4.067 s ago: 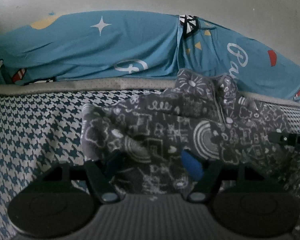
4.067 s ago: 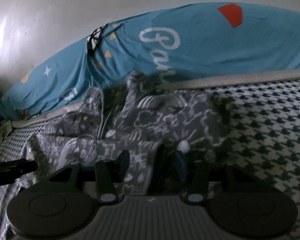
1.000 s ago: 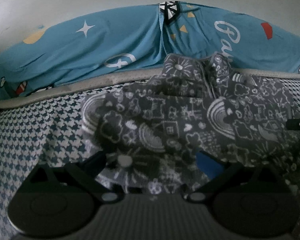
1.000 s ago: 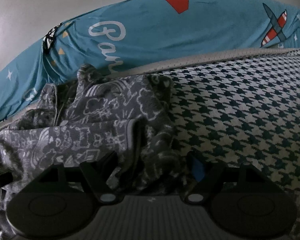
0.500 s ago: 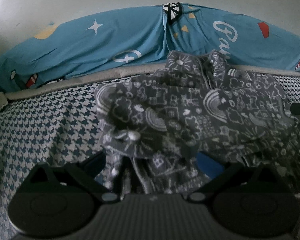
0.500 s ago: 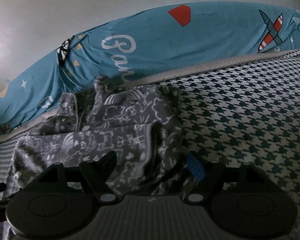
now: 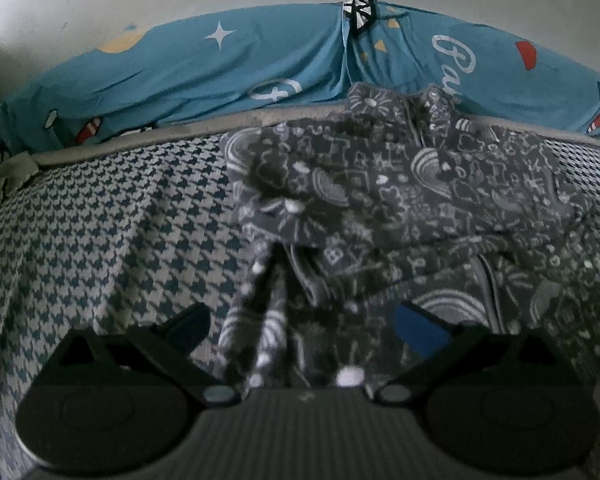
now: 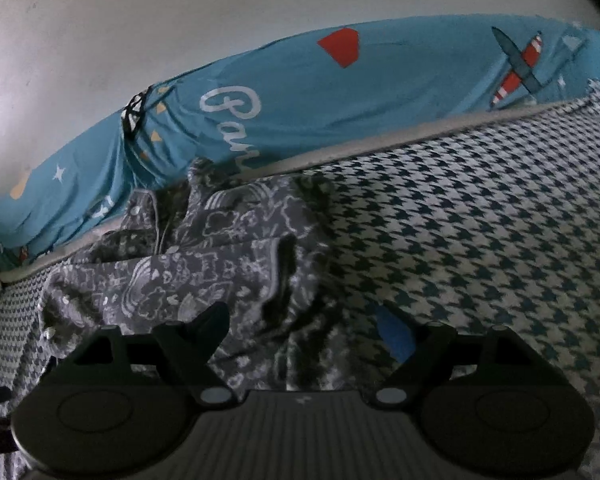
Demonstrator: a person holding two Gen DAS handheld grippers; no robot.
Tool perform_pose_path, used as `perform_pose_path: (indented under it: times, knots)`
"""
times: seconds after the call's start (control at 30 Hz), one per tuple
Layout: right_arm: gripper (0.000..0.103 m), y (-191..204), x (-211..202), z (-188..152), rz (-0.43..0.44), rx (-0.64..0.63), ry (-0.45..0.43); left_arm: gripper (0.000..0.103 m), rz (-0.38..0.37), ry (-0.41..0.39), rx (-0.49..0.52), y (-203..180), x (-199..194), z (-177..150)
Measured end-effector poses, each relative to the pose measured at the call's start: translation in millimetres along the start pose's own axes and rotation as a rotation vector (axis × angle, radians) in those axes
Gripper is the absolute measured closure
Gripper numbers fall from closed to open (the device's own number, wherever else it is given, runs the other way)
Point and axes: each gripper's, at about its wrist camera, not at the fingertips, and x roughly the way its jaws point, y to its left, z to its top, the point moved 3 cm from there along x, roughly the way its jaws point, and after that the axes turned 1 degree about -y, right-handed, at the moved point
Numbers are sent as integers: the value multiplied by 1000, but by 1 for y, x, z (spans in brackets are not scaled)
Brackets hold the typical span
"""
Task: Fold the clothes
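**Right gripper opening over the patterned garment**

The right gripper (image 8: 306,320) hangs with its jaws spreading, nothing pinched between them. Beneath lies the grey doodle-print garment (image 8: 204,276), rumpled on the houndstooth bed cover (image 8: 480,216). Behind runs a blue printed sheet (image 8: 300,96) against the pale wall (image 8: 220,8).

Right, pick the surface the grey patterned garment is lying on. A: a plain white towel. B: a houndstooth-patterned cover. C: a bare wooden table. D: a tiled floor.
B: the grey patterned garment lies crumpled on the houndstooth-patterned cover, with the blue printed fabric rising behind it along the wall.
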Motion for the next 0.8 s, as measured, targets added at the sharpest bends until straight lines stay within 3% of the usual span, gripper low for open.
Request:
perform_pose_path:
  times: [0.63, 0.8]
  knots:
    - [23, -25, -24, -52, -60, 52, 117, 0, 40, 19, -32, 14, -10, -36]
    - [44, -24, -38, -75, -49, 64, 133, 0, 25, 12, -44, 14, -16, -46]
